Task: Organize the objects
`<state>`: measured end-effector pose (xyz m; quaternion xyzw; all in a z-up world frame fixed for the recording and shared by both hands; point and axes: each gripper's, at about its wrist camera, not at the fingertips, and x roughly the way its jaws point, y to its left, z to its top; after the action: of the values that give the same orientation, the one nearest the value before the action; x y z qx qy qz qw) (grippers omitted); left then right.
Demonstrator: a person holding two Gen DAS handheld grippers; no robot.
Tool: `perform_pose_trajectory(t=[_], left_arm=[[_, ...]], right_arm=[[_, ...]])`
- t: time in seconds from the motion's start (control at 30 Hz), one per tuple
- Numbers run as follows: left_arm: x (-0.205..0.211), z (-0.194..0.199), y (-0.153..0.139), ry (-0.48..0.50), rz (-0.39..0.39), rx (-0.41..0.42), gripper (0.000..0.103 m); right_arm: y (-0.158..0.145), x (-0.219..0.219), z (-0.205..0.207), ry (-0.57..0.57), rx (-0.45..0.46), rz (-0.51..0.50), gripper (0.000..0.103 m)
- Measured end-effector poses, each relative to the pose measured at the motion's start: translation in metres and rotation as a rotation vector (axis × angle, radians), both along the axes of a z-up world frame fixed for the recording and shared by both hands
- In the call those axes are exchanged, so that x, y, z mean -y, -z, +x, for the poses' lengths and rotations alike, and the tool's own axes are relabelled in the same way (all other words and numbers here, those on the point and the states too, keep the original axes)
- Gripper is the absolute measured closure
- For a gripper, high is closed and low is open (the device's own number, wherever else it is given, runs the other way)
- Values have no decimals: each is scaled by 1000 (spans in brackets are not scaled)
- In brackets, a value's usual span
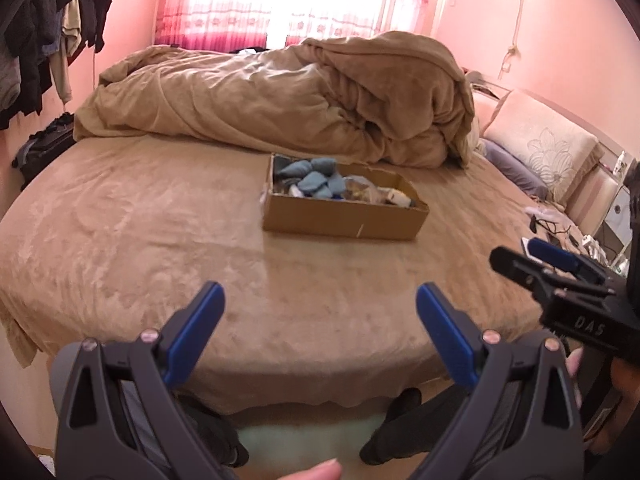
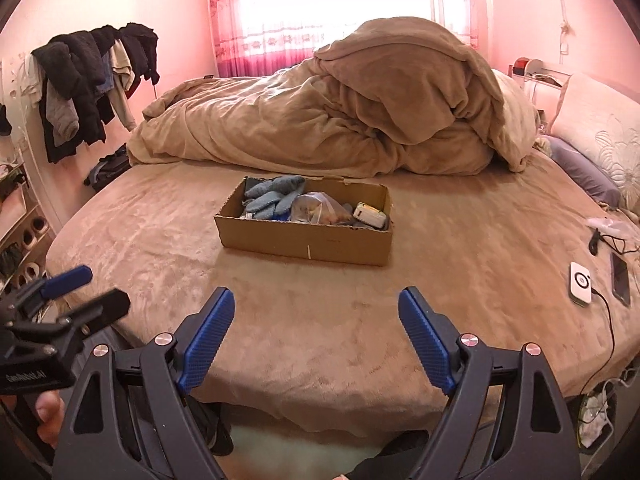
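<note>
A shallow cardboard box (image 1: 340, 224) (image 2: 304, 240) sits on the tan bed. It holds blue cloths (image 1: 316, 182) (image 2: 272, 200), a clear plastic bag (image 2: 320, 210) and a small white box (image 2: 370, 214). My left gripper (image 1: 320, 300) is open and empty, held above the bed's near edge, well short of the box. My right gripper (image 2: 316, 304) is open and empty too, beside it to the right. Each shows in the other's view: the right gripper (image 1: 536, 256) and the left gripper (image 2: 88, 288).
A crumpled tan duvet (image 1: 288, 92) (image 2: 340, 120) lies heaped behind the box. Pillows (image 2: 584, 168) lie at the right. A white charger (image 2: 580, 282), a phone (image 2: 620, 278) and cables sit on the bed's right edge. Clothes (image 2: 88, 84) hang at the left wall.
</note>
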<state>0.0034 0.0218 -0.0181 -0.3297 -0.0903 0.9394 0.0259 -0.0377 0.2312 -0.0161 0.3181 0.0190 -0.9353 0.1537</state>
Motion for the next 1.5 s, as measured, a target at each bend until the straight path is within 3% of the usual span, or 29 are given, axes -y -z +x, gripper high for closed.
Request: perform_pose_trajectory(t=[0.57,1.5], left_arm=[[7,17,-17,-28,-18,-17,6],[3,11,-13,-1,-42,-4,6]], right_arm=[[-14,-10,27,13,-6,-43,17],[-3,-8,22,12,19,-57,17]])
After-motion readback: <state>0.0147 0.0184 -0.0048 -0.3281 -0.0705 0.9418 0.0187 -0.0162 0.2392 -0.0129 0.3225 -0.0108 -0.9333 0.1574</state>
